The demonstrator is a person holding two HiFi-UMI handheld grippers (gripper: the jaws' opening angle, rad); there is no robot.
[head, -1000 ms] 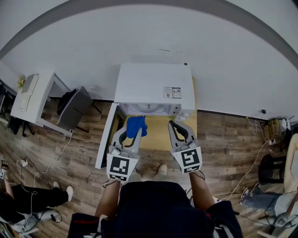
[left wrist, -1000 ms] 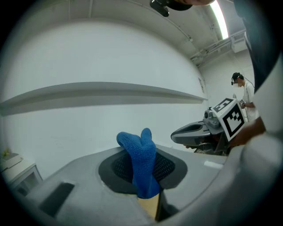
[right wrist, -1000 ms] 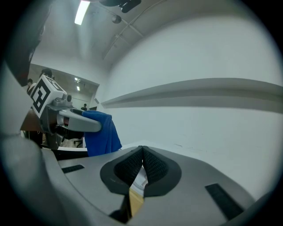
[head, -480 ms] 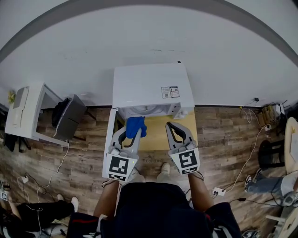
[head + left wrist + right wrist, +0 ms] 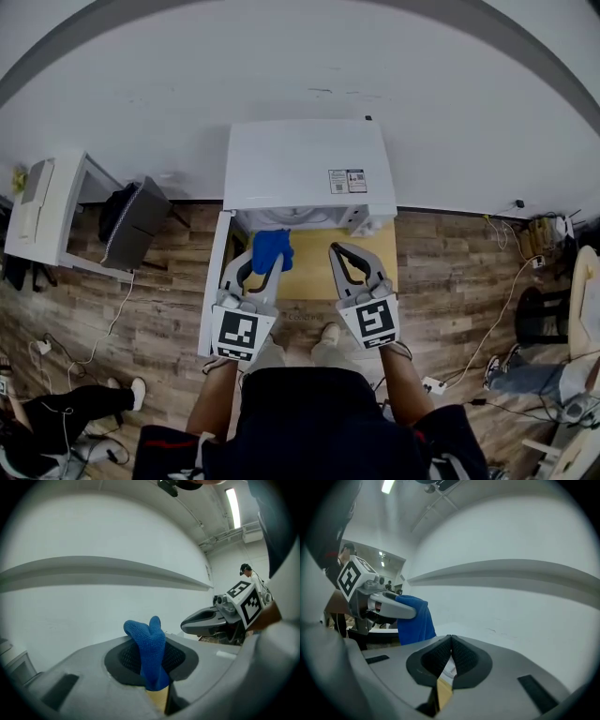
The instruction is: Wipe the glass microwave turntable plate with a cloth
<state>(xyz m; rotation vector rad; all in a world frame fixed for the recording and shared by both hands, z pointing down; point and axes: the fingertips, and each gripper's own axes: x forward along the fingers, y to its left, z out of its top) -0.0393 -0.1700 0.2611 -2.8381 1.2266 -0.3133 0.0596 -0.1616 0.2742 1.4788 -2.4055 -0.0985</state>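
Note:
A white microwave [image 5: 307,167] stands with its door [image 5: 212,286] swung open to the left. Just inside the opening a pale round edge shows, likely the glass turntable plate [image 5: 292,217]. My left gripper [image 5: 269,261] is shut on a blue cloth [image 5: 272,247] right in front of the opening. In the left gripper view the cloth [image 5: 149,649] stands up between the jaws of the left gripper [image 5: 151,670]. My right gripper [image 5: 345,255] is beside it, shut and empty, over the yellow table top [image 5: 314,267]. In the right gripper view, the right gripper [image 5: 450,643] has its pads together.
A white desk [image 5: 45,204] and a black chair [image 5: 131,227] stand at the left. Cables trail over the wood floor [image 5: 450,281]. A person's legs [image 5: 56,412] show at the lower left. My own feet [image 5: 298,349] are at the table's near edge.
Both grippers have shifted a little, slightly lower, in front of the microwave, the cloth still held in the left. The head camera's view has also drifted.

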